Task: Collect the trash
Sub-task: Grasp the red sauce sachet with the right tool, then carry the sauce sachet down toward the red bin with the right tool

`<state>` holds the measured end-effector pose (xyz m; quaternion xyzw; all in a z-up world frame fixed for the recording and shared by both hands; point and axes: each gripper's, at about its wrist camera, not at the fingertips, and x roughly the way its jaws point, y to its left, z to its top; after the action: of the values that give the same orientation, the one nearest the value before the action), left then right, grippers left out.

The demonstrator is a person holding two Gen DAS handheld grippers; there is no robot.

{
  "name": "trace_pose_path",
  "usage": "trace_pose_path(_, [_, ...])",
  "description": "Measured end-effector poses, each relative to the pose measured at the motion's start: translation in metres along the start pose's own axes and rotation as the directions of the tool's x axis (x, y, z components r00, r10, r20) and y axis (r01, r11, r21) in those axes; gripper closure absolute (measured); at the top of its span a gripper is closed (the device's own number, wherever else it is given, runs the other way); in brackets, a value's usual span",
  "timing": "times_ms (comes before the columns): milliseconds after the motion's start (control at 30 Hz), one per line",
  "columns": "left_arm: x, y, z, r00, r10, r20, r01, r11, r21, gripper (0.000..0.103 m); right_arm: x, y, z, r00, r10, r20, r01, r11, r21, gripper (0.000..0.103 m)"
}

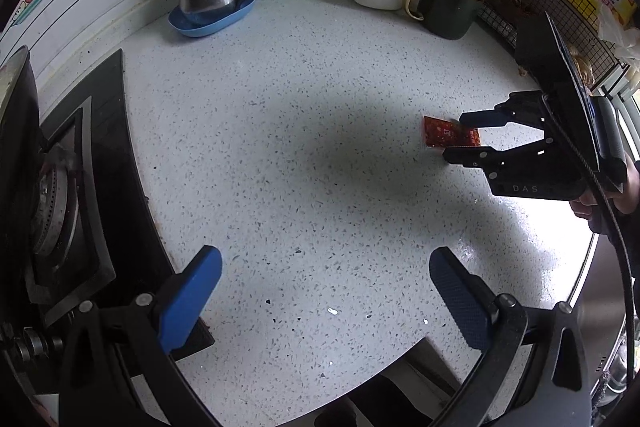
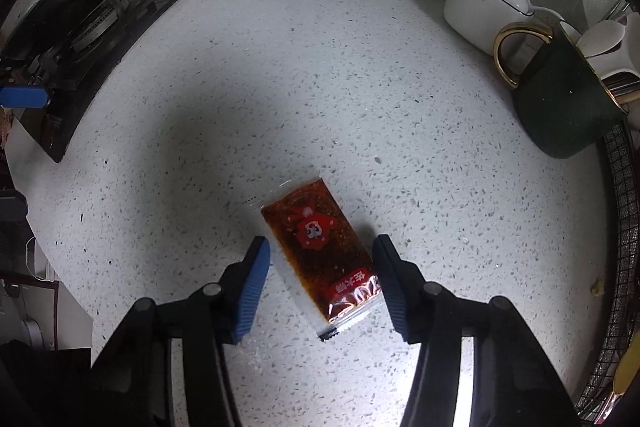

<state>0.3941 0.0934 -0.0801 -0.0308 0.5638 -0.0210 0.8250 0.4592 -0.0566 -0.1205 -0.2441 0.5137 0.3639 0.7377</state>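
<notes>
Red sauce packet [image 2: 320, 251] lies between right gripper's [image 2: 322, 287] parted jaws; left gripper [image 1: 326, 291] gapes empty.

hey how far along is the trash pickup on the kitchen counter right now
Nothing looks collected yet. In hand: the right tool straddles the red sauce packet, which lies flat on the counter, ungripped. Left: close on it, lift, bin it. The left tool is open and empty.

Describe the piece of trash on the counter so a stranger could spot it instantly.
On the speckled white countertop, right of the stove, look between the right gripper fingers. There lies a flat sauce packet, dark red with clear edges, the only wrapper among the crockery.
</notes>
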Motion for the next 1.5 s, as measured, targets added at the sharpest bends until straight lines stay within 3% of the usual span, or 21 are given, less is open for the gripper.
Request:
trace_pose_path(100, [-0.002, -0.001, -0.002, 1.0, -0.002, 0.002, 0.002, 1.0, 0.003, 0.0, -0.004, 0.004, 0.0, 1.0, 0.016, -0.005, -0.016, 1.0, 0.004, 0.07])
trace_pose_path(133, [-0.003, -0.002, -0.002, 1.0, -0.002, 0.004, 0.002, 1.0, 0.003, 0.0, -0.006, -0.003, 0.001, 0.999, 0.037, -0.015, -0.037, 0.999, 0.01, 0.084])
trace_pose_path(167, [-0.004, -0.002, -0.003, 1.0, 0.0, 0.004, 0.0, 1.0, 0.004, 0.0, -0.008, 0.0, 0.002, 0.998, 0.049, -0.024, -0.049, 0.999, 0.013, 0.091])
trace_pose_path(233, [-0.006, -0.003, -0.006, 1.0, 0.002, 0.006, -0.002, 1.0, 0.003, 0.0, -0.009, 0.003, 0.003, 0.999, 0.042, -0.033, -0.041, 0.999, 0.034, 0.094])
trace_pose_path(467, [-0.023, -0.004, -0.02, 1.0, 0.009, 0.026, -0.01, 1.0, 0.023, 0.0, -0.022, 0.025, -0.012, 0.998, 0.021, -0.058, -0.018, 0.998, 0.055, 0.095])
trace_pose_path(767, [-0.043, 0.005, -0.063, 1.0, 0.003, 0.03, -0.004, 0.999, 0.033, 0.0, -0.071, 0.095, -0.037, 0.998, 0.06, 0.005, -0.06, 0.996, 0.067, 0.095])
trace_pose_path(1000, [-0.072, 0.022, -0.122, 0.999, -0.026, 0.046, 0.025, 0.999, 0.031, 0.0, -0.105, 0.16, -0.054, 0.998, 0.04, 0.046, -0.046, 0.991, 0.124, 0.095])
trace_pose_path(1167, [-0.089, 0.039, -0.168, 0.999, -0.008, 0.048, 0.006, 0.999, 0.046, 0.0, -0.122, 0.208, -0.074, 0.997, 0.043, 0.069, -0.054, 0.985, 0.165, 0.095])
trace_pose_path(1500, [-0.111, 0.076, -0.251, 0.998, -0.01, 0.055, 0.011, 1.0, -0.025, 0.0, -0.117, 0.307, -0.103, 0.996, 0.049, 0.076, -0.064, 0.976, 0.21, 0.095])
